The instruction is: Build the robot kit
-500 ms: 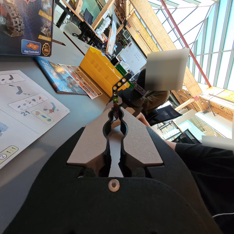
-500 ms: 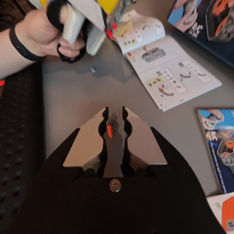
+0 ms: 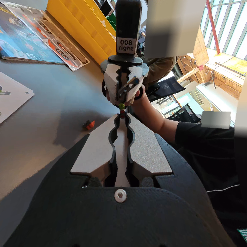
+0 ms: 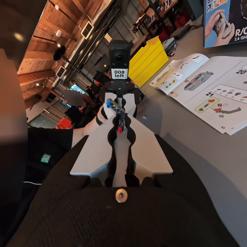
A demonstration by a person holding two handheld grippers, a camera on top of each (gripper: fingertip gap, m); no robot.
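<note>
**Two claws meet nose to nose on one small toy part**

Part of the grey beam is hidden where it runs down between the claw tips. A person's head is covered by a blurry patch. The open booklet is cut off at the edge of the picture.

The beam is thin grey plastic with a row of round holes and a bend in it. A blue peg sticks out of its far end. A red peg sits at the near end, and a small green bead sits beside a red one.

The left claw is pinched together on the red end of the part. The right claw is squeezed on the grey beam. The two claws face each other with tips almost touching, up above the smooth grey table.

A little orange piece lies on the table, left of the left claw's tip. A yellow bin stands farther off.
</note>
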